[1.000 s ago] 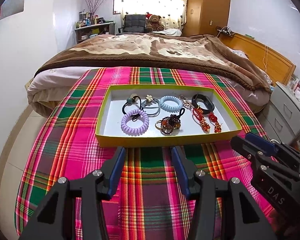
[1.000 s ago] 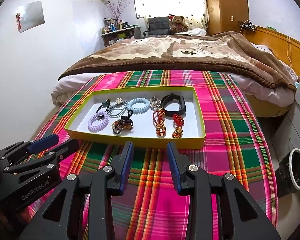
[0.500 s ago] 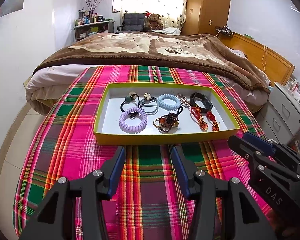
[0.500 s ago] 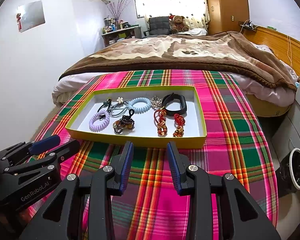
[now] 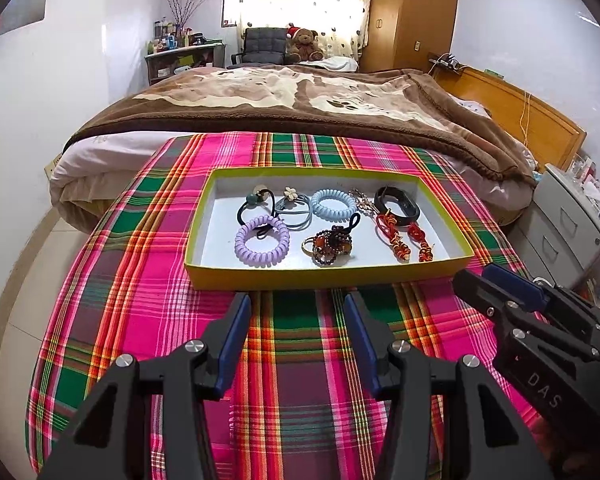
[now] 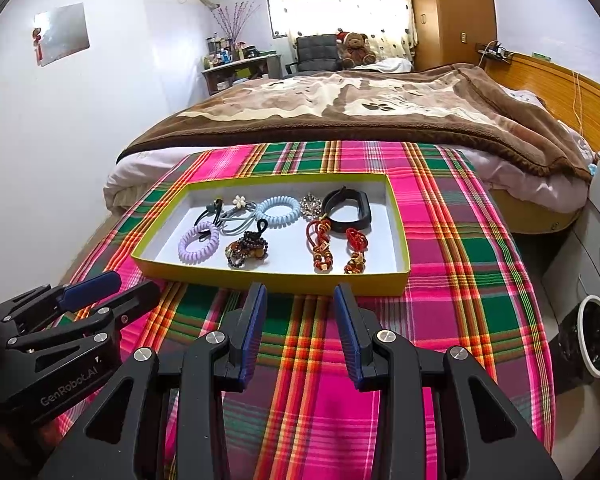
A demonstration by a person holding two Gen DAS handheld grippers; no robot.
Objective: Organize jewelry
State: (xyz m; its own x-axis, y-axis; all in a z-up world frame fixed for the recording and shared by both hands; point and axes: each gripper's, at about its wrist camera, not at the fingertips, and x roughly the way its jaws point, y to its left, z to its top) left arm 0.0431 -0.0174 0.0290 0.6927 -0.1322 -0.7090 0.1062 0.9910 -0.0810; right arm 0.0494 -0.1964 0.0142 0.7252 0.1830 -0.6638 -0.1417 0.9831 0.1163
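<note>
While both tools, left tool (image 5: pixel 296 308) and right tool (image 6: pixel 300 300), hover apart and empty at lower frame, the shallow yellow-rimmed cardboard tray (image 5: pixel 446 218) at centre frame gathers hair ties and bracelets, probably for sorting.

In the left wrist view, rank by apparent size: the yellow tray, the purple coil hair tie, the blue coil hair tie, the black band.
1. yellow tray
2. purple coil hair tie
3. black band and blue coil hair tie: near alike, unranked; both lie farther back than the purple one.
</note>
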